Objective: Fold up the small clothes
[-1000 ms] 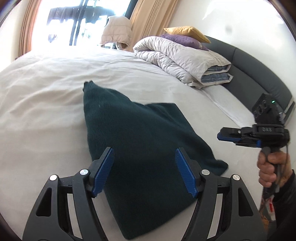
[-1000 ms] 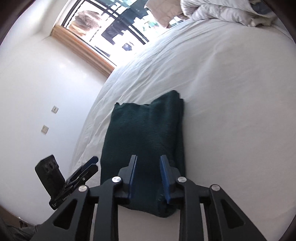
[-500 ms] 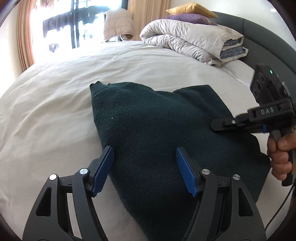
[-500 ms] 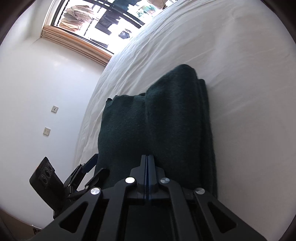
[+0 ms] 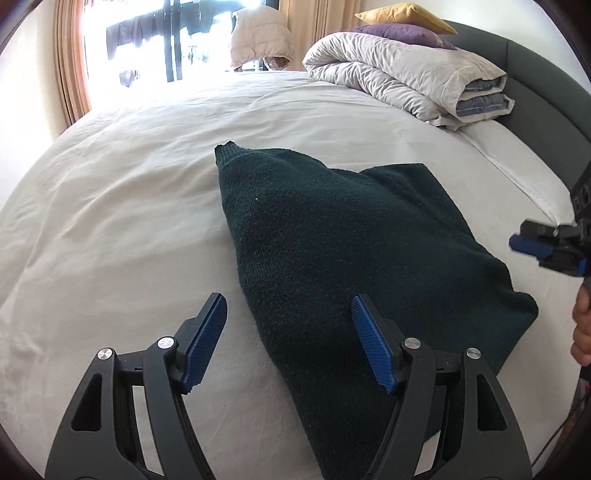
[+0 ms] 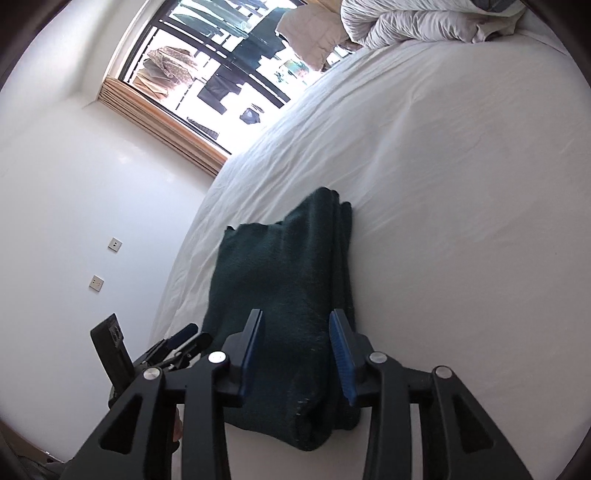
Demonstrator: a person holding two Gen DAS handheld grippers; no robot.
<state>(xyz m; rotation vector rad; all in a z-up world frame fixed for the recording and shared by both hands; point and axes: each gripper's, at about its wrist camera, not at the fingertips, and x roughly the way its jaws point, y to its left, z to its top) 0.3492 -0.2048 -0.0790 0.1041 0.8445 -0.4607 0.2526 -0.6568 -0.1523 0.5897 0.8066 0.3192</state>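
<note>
The dark green sweater [image 5: 354, 266] lay folded on the white bed [image 5: 122, 206]. The right gripper [image 6: 299, 354] hung over its near end, jaws just reopened, gripping nothing. The left gripper [image 5: 288, 343] hovered wide open, straddling its edge.

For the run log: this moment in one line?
sweater: folded, on bed | left gripper: open | right gripper: jaws just opening, nothing gripped

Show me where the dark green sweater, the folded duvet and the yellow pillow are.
dark green sweater [image 5: 332, 236]: left wrist view, middle of its top layer.
folded duvet [image 5: 402, 77]: left wrist view, upper fold.
yellow pillow [image 5: 400, 16]: left wrist view, middle of its face.
</note>
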